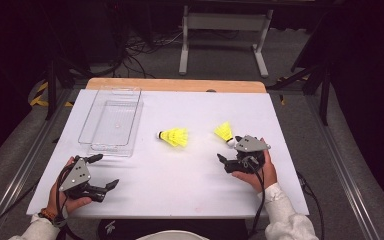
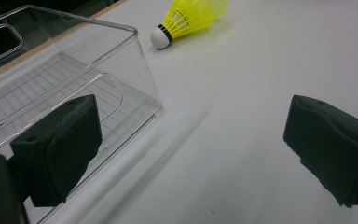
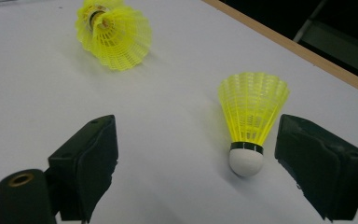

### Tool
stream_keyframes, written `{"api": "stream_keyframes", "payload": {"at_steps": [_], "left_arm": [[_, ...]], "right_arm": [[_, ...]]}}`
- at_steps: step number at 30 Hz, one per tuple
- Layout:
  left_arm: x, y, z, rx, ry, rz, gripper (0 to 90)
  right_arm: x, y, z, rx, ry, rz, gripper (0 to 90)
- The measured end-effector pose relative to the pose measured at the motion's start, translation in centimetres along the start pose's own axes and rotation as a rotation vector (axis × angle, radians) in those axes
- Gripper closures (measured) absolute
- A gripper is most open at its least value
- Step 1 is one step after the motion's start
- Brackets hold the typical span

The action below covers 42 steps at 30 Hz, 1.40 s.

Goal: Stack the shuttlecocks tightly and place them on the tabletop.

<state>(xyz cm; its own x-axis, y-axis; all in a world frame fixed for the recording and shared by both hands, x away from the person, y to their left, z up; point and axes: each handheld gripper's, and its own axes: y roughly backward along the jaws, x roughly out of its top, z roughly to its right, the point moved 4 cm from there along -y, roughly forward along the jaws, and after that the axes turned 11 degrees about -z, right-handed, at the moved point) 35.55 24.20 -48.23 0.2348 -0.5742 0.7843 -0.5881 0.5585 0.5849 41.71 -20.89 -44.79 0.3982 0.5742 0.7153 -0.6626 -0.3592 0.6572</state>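
White tabletop (image 1: 180, 185), dim lab | near shuttlecock (image 3: 251, 122) lying between right gripper (image 3: 205, 163) jaws, spread wide, untouched | featherlight, crushable mesh skirt; take at cork | left gripper (image 2: 191, 154) agape, empty, beside clear bin (image 2: 74, 70)

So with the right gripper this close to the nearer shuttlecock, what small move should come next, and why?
Probably ease the right gripper a little forward and toward its right jaw, then close. Its jaws stand wide open, and the nearer shuttlecock lies on the white table between them, cork toward the camera, close to the right jaw and not centred. Nothing is gripped yet.
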Motion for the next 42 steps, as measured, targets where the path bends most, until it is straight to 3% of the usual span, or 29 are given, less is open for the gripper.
{"api": "stream_keyframes", "payload": {"at_steps": [10,28,30,37,42], "left_arm": [[0.0,0.0,0.0,0.005,0.001,0.001,5.1],[0.0,-0.1,-0.1,0.004,0.001,-0.004,5.1],[0.0,-0.1,0.0,0.004,-0.001,-0.005,5.1],[0.0,-0.2,0.0,0.006,-0.003,-0.007,5.1],[0.0,-0.2,0.0,0.004,0.000,-0.006,5.1]], "right_arm": [[-0.4,-0.6,1.2,-0.017,-0.028,-0.019,14.0],[-0.8,-3.4,2.8,-0.025,-0.082,-0.096,18.7],[-0.8,-3.7,2.9,-0.005,-0.091,-0.098,22.6],[-0.7,-4.4,3.2,-0.005,-0.101,-0.108,28.4],[-0.7,-5.2,3.5,0.003,-0.110,-0.129,37.7]]}}
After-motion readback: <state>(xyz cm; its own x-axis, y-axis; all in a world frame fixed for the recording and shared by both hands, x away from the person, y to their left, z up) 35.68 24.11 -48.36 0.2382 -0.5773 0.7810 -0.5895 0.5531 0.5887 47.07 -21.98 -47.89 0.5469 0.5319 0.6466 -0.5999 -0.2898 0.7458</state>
